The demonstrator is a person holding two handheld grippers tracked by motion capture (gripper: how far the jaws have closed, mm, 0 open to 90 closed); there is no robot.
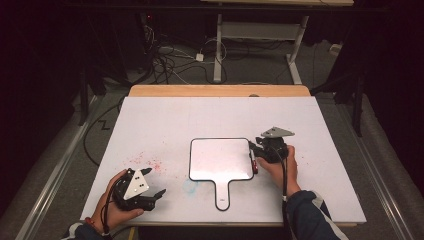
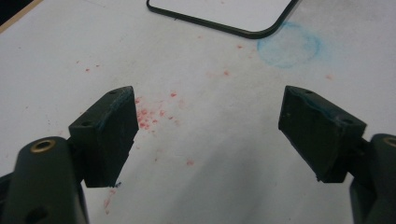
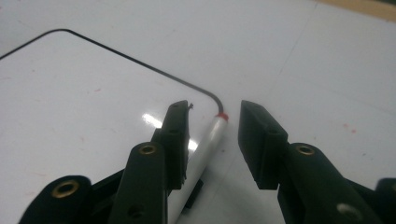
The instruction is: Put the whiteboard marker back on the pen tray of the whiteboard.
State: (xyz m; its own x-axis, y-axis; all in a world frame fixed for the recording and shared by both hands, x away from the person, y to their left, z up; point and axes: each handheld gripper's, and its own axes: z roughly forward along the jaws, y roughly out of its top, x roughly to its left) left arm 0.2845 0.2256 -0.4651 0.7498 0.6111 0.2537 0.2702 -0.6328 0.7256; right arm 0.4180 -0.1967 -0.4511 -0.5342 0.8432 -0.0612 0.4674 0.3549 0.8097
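A small whiteboard with a black rim and a handle lies flat on the white table. Along its right edge lies a white marker with red ends. My right gripper is down over it. In the right gripper view the marker rests between the jaws of the right gripper, close against one finger and apart from the other, beside the whiteboard corner. My left gripper is held at the front left, open and empty; in its own view the left gripper hangs over bare table.
Red specks dot the table left of the board, and a faint blue smudge sits by its near corner. A wooden strip runs along the far edge. Cables and desk legs stand on the floor beyond.
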